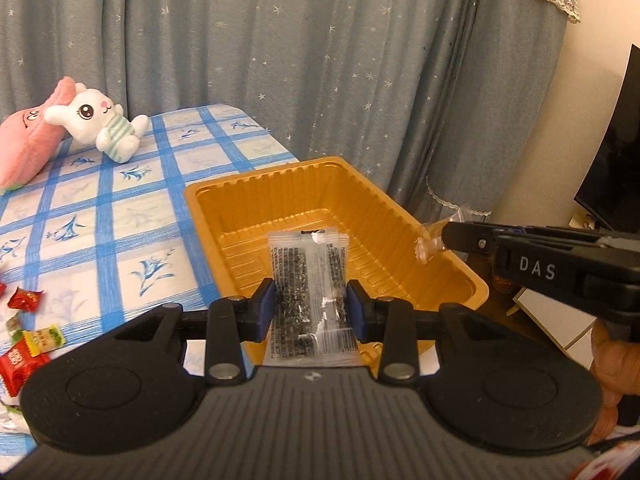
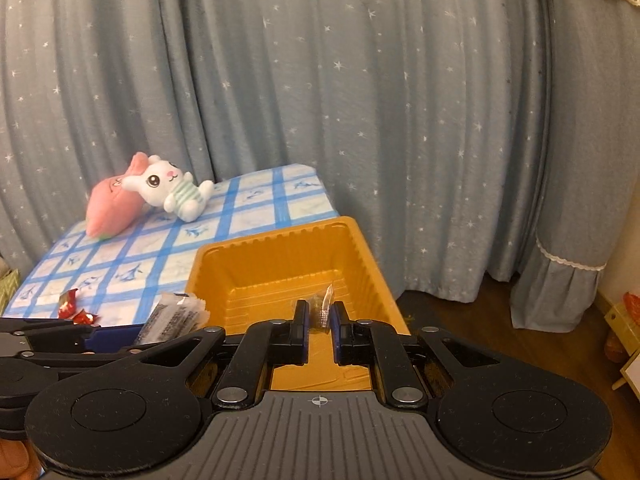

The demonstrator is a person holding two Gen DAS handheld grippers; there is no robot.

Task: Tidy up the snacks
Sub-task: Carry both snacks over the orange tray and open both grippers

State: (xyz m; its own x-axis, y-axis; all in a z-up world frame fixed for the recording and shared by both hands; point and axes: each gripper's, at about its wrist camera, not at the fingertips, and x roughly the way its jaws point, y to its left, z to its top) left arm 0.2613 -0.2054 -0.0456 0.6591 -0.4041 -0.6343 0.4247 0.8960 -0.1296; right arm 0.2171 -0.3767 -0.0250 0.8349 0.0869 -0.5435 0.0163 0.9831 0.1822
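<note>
Left gripper [image 1: 311,304] clamps sesame packet [image 1: 308,276] (long axis pointing forward) above tray [image 1: 400,208]; right gripper [image 2: 320,320] pinches small clear wrapper [image 2: 325,304], also over tray.

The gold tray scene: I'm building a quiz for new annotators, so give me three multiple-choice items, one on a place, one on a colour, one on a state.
1. Where does the white rabbit plush lie?
A. inside the tray
B. on the blue checked tablecloth, against a pink plush
C. on the floor

2. What colour is the plastic tray?
A. gold-orange
B. green
C. white

3. What is the left gripper doing?
A. standing open with nothing in it
B. closed on a clear packet of dark snack
C. holding a red candy

Answers:
1 B: the rabbit rests on the cloth at the far corner, leaning on the pink plush.
2 A: its ribbed walls are gold-orange in both views.
3 B: the blue pads press the packet's two sides above the tray.
</note>
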